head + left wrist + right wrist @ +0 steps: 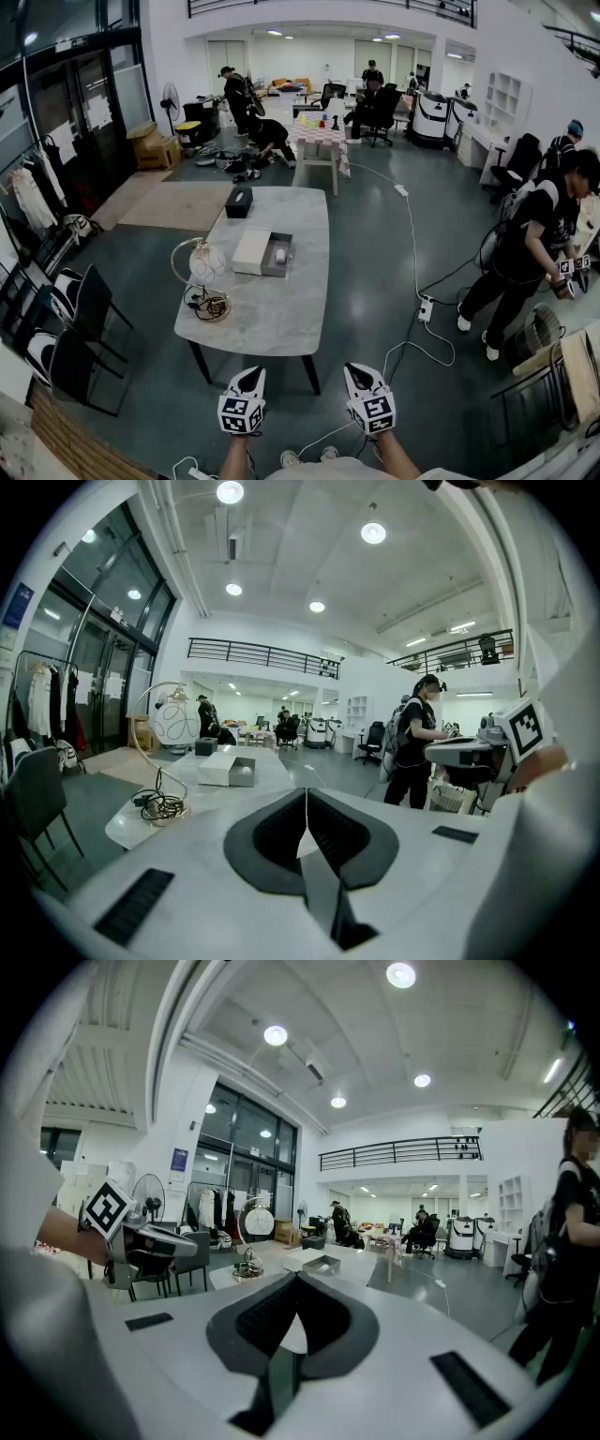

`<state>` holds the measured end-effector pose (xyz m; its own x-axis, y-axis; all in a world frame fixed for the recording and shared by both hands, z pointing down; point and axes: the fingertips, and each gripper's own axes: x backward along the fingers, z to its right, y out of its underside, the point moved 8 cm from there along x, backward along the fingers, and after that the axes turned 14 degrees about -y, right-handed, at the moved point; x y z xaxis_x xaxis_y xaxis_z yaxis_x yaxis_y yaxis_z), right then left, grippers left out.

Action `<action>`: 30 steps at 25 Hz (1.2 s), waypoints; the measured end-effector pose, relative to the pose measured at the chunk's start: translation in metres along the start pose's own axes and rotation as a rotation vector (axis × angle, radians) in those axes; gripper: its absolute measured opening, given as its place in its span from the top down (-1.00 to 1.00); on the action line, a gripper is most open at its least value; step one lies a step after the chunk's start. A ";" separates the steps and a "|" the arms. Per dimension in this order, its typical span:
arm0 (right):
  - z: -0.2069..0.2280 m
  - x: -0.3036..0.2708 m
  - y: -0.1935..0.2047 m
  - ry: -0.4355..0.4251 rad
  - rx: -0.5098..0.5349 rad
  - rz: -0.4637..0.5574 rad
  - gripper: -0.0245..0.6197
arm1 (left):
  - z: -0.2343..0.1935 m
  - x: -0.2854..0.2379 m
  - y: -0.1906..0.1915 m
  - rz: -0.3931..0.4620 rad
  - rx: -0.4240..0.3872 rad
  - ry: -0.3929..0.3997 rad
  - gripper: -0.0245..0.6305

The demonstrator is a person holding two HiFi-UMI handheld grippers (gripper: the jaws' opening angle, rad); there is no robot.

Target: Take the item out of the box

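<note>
Closest in, two forearms are entering from the bottom edge of the head view, each holding a gripper off the near end of the tabletop [281, 323]. Neither gripper is touching it. The left gripper [248, 373] is showing its jaws pressed together along one thin line, with nothing between them. The right gripper [359, 369] is closed and empty in the same way.

On the near left corner of the tabletop, a coil of black cable [209, 305] is lying at the foot of a lamp [201, 262] with a round white globe. Past it, near the middle, an open grey box [286, 268] is sitting with a small white item [280, 254] resting inside it. A flat white lid [249, 251] is lying just beside the box, on its left and touching it. A black tissue box [238, 202] is standing at the far left end.

Well to the right, a person in black [525, 248] is bending forward over the floor. Farther back, a checkered table [317, 139] is standing with several people working around it.
</note>
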<state>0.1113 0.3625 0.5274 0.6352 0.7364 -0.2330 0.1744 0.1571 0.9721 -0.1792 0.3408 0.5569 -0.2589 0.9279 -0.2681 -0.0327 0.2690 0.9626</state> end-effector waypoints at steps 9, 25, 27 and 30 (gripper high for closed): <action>-0.003 0.003 0.002 -0.010 -0.010 -0.014 0.92 | 0.004 0.004 0.004 -0.015 0.002 0.002 0.87; 0.001 0.008 0.016 -0.044 -0.042 -0.010 0.92 | 0.020 0.004 0.016 -0.011 -0.034 -0.006 0.14; 0.003 0.009 0.015 -0.047 -0.046 -0.006 0.92 | 0.023 0.002 0.012 -0.007 -0.043 -0.003 0.14; 0.006 0.012 0.014 -0.058 -0.048 0.000 0.92 | 0.029 0.001 0.006 -0.001 -0.049 -0.010 0.14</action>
<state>0.1260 0.3691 0.5379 0.6779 0.6974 -0.2327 0.1391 0.1891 0.9721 -0.1512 0.3508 0.5614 -0.2494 0.9303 -0.2688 -0.0802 0.2568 0.9631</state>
